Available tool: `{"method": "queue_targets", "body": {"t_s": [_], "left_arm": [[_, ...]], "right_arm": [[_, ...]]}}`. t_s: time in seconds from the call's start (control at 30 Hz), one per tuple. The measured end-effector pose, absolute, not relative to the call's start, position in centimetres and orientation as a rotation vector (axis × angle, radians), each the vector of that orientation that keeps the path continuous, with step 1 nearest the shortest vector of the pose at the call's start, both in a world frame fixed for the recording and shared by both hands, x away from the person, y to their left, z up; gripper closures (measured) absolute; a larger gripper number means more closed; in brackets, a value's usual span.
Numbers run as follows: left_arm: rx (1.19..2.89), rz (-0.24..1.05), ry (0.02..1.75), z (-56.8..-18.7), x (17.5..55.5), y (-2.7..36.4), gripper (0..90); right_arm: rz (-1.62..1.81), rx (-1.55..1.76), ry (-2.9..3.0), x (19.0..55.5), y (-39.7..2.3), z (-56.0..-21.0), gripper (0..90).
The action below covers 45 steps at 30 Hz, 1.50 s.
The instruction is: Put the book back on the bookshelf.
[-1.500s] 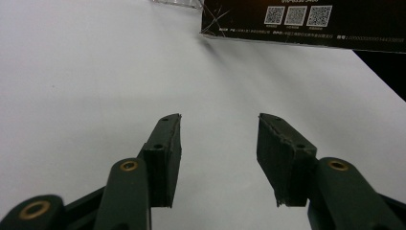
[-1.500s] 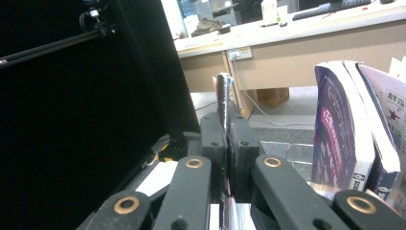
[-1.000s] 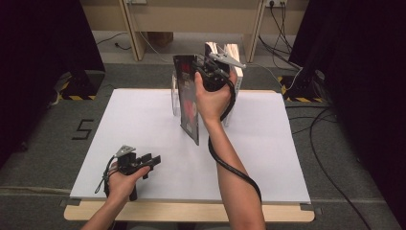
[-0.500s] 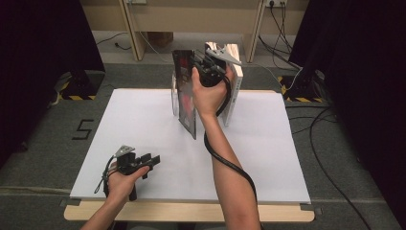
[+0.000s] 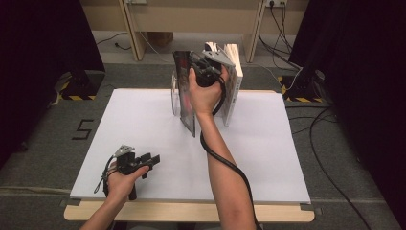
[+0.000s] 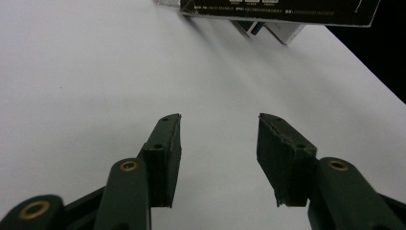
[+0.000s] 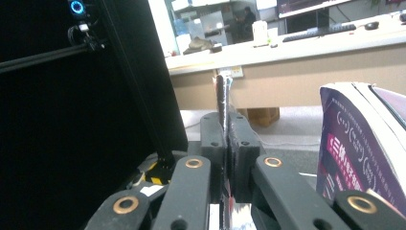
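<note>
1. Thin dark book (image 5: 184,98) stands upright at the upper centre of the high view, just beside a white book (image 5: 233,88).
2. My right gripper (image 7: 225,139) clamps its top edge.
3. My left gripper (image 6: 219,143) rests wide, holding nothing, lower left on the table (image 5: 268,158).

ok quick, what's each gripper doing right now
Left gripper: open, nothing between its tongs, low over the table.
Right gripper: shut on the thin dark book standing upright.
</note>
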<state>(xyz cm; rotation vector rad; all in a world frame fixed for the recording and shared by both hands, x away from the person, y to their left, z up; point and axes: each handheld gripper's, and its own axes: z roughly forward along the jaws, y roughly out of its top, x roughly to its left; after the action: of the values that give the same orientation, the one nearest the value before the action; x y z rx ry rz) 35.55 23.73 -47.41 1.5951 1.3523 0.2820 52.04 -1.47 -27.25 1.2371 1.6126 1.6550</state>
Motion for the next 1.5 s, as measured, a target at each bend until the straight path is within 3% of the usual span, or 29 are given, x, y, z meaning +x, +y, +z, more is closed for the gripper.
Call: {"method": "queue_targets", "body": {"t_s": [0.7,1.1,1.5], "left_arm": [[1.597,0.310,1.310,-46.3,36.6,22.5,50.1],[1.619,0.382,1.199,-42.8,38.7,19.7,48.4],[1.638,0.383,1.181,-42.1,39.0,19.0,48.3]], "right_arm": [[1.592,1.215,1.710,46.9,-1.9,-28.7,84.3],[1.568,1.271,1.745,45.6,-2.5,-28.8,82.3],[1.451,1.295,1.786,45.5,-3.2,-28.0,80.2]]}}
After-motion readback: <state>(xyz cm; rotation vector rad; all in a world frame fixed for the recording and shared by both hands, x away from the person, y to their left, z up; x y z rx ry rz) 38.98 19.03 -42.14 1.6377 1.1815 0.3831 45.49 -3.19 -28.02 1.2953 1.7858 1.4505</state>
